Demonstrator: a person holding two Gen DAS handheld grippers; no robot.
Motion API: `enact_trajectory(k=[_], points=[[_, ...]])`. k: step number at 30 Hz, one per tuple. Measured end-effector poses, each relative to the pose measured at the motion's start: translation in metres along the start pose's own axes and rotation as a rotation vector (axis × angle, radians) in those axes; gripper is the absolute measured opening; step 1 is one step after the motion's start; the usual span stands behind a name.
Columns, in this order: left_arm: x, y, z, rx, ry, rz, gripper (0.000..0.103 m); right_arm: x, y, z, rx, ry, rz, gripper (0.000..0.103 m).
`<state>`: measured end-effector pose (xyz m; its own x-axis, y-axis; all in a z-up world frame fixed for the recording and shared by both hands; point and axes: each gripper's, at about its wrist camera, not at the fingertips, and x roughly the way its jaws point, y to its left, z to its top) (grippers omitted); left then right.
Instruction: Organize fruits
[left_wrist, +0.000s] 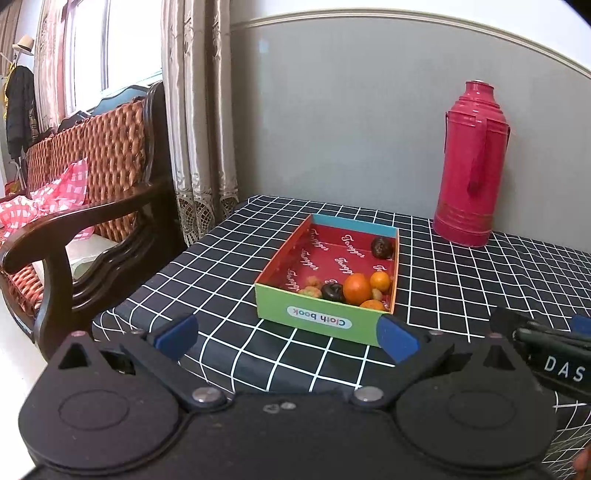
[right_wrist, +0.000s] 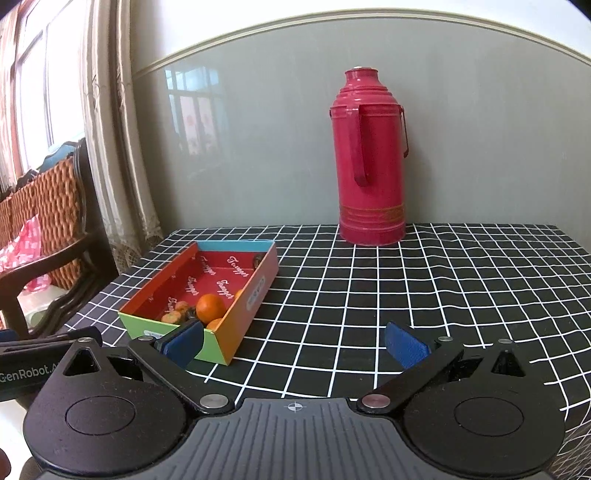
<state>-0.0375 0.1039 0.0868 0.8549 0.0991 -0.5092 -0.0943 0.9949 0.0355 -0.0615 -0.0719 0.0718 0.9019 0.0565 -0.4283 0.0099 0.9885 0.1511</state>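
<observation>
Behind the box (right_wrist: 255, 295) wall, one dark fruit (right_wrist: 256, 262) is half hidden; both tongs (left_wrist: 286, 334) (right_wrist: 295, 343) gape, released.

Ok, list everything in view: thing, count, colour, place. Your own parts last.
box: one, green front, red inside, blue far wall, on the table's left part.
oranges: three, orange, near right end of the box.
dark fruits: two, dark brown, one in the far right corner, one near the oranges.
small fruits: a few, yellowish-red, near end of the box; exact count unclear.
thermos: one, red, upright at the wall, behind the box.
tablecloth: one, black with white grid, over the table.
bench: one, dark wood, woven orange back, left of the table.
curtains: beige, behind the bench.
left gripper: black, blue pads, jaws open.
right gripper: same, jaws open.
</observation>
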Motion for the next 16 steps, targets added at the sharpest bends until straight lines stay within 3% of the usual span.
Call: enact_trajectory(k=[16], points=[[-0.0015, -0.0017, 0.004, 0.01, -0.037, -0.038, 0.097, -0.0022, -0.0028, 0.0061, 0.001, -0.02, -0.003, 0.103]])
